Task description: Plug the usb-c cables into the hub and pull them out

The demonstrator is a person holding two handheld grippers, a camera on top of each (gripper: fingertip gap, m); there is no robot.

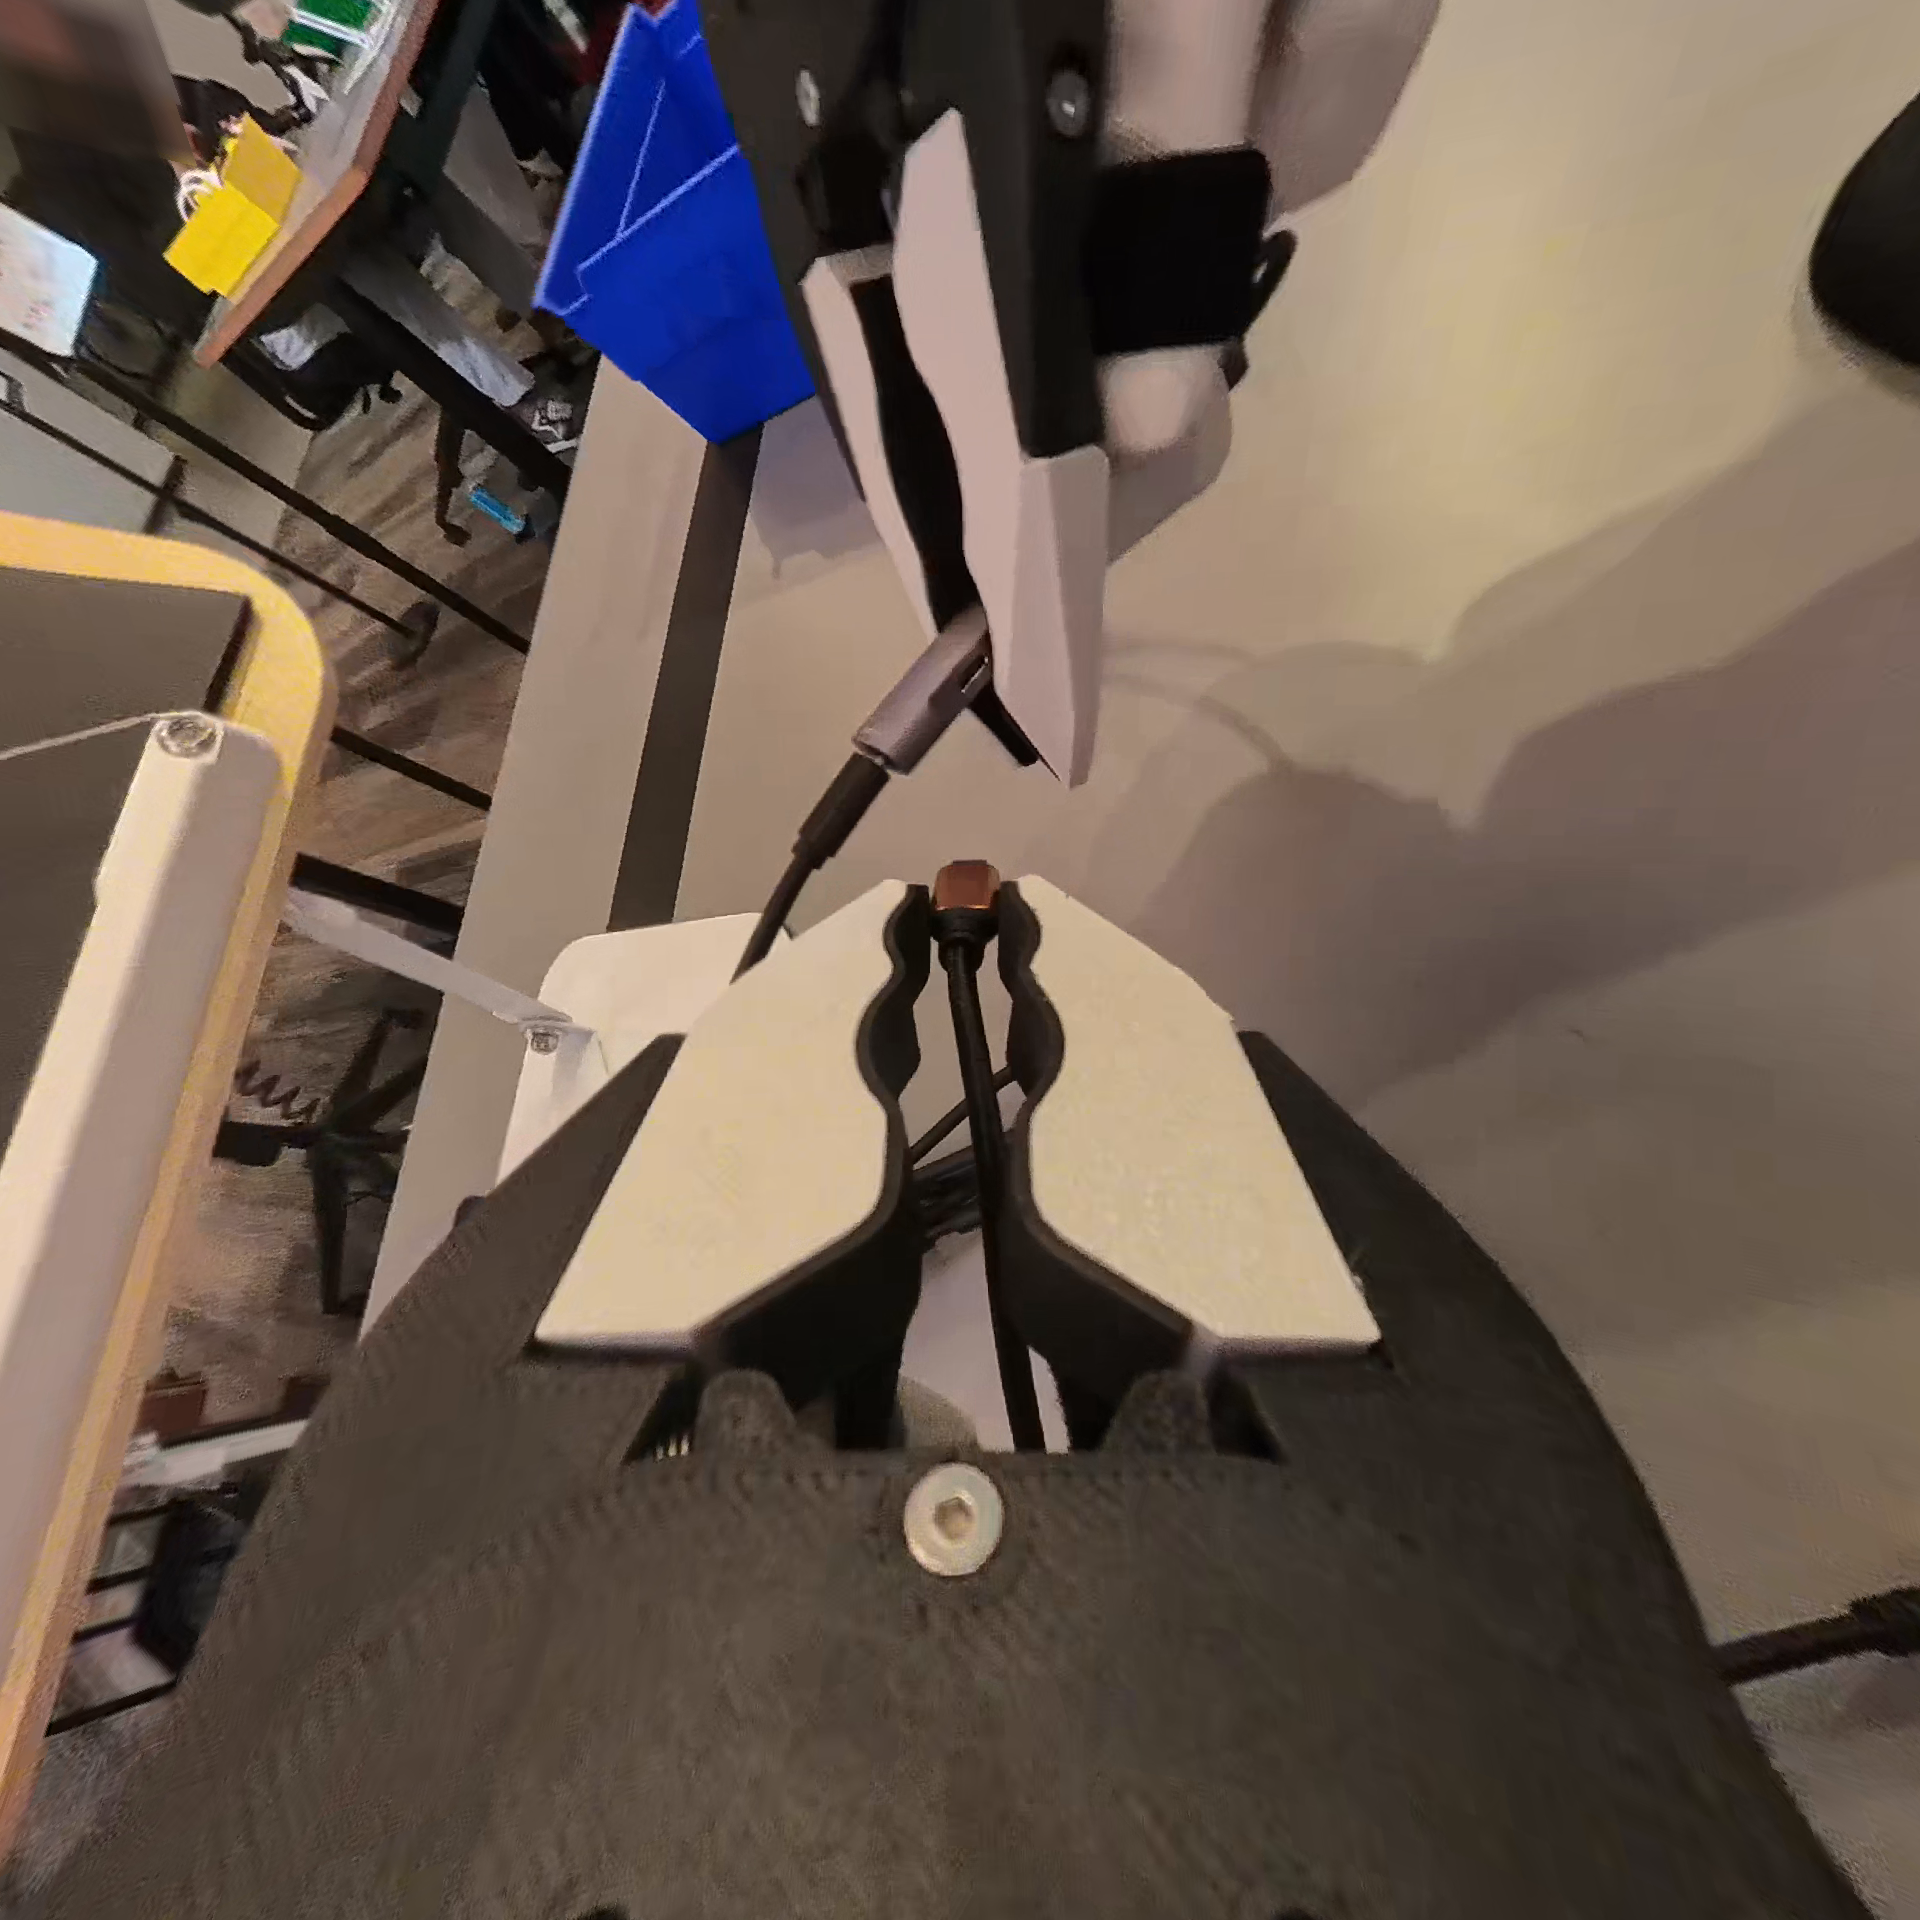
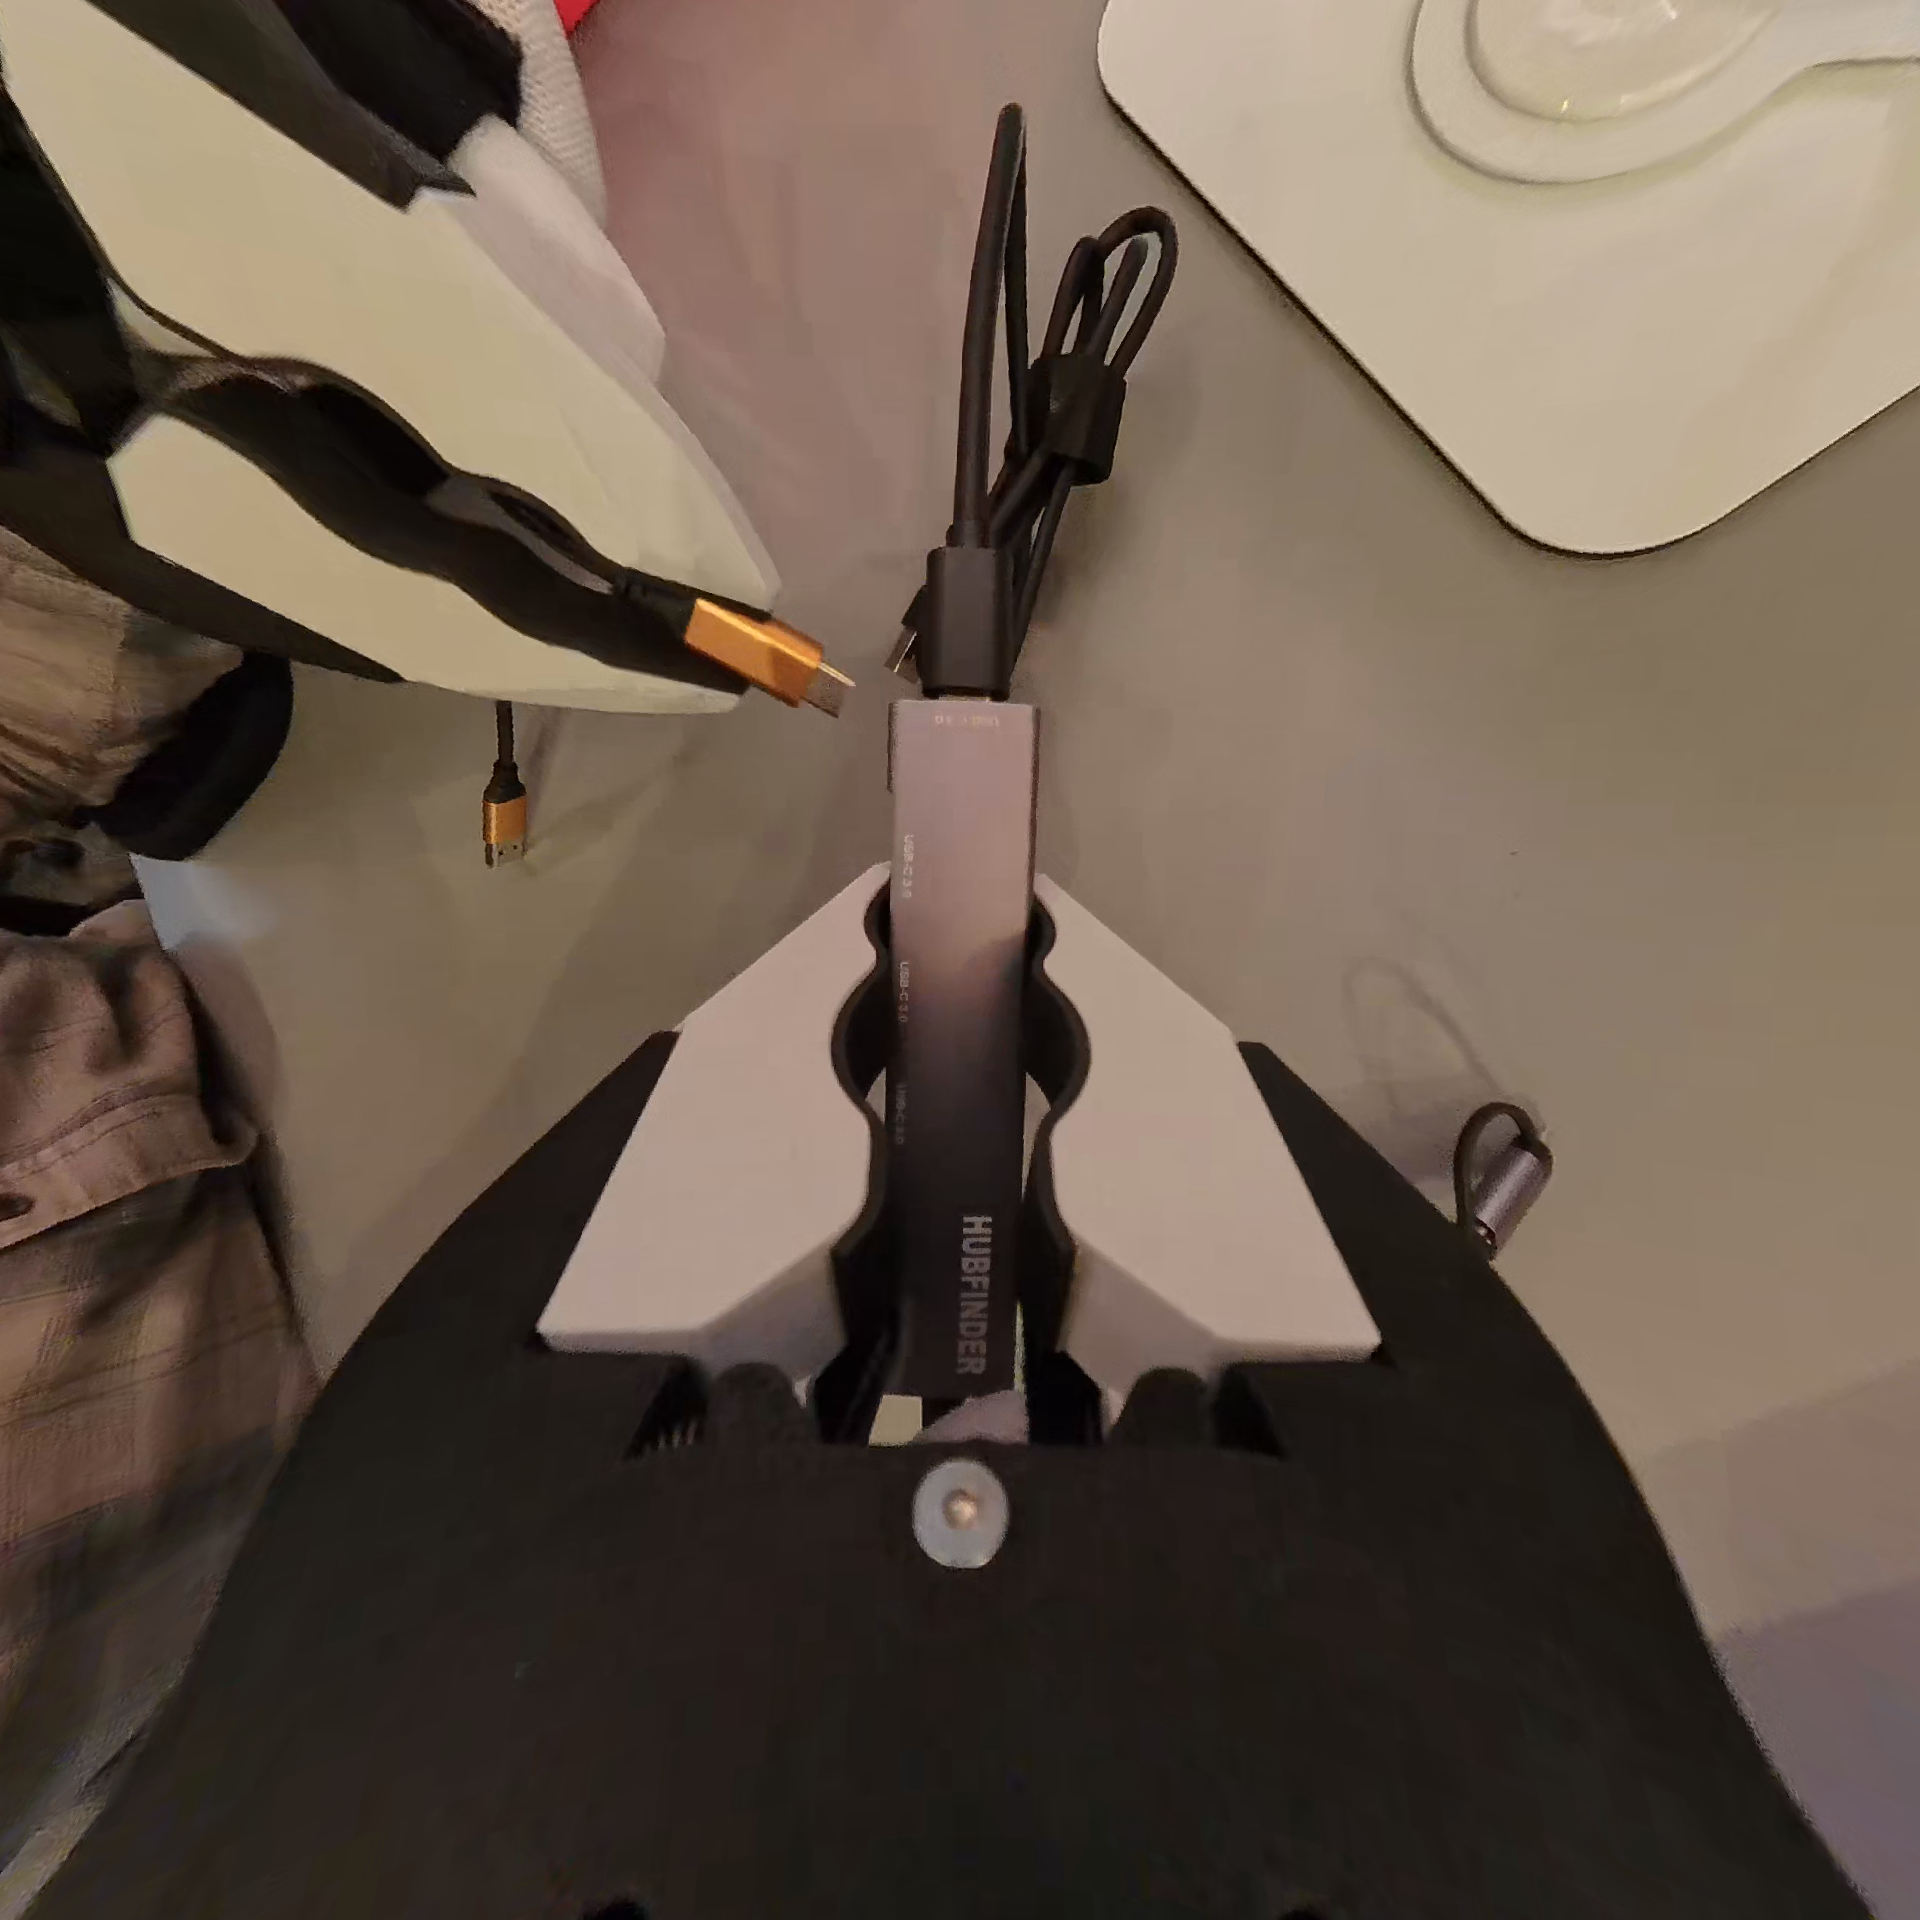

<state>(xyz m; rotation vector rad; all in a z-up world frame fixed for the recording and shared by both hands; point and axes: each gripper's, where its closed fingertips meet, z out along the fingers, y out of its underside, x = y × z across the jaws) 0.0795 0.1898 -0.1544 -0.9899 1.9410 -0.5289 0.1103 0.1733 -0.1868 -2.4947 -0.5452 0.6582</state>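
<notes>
Your right gripper (image 2: 961, 914) is clamped on the grey hub (image 2: 961, 935), which runs lengthwise between the 2 fingers and sticks out past their tips. A black plug (image 2: 966, 623) sits in its far end, with the black cable (image 2: 1081, 343) looped on the table (image 2: 1455, 831) beyond. Your left gripper (image 1: 964, 888) pinches the orange plug (image 1: 964, 885) at its fingertips, cord trailing back between them. That plug's tip sits just beside the hub's far end, not inserted. A second orange plug (image 2: 506, 821) lies on the table, left of your right fingers.

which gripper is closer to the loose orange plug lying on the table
Left. The left gripper hangs just above the loose orange plug; the right gripper, clamped on the hub, sits farther off.
</notes>
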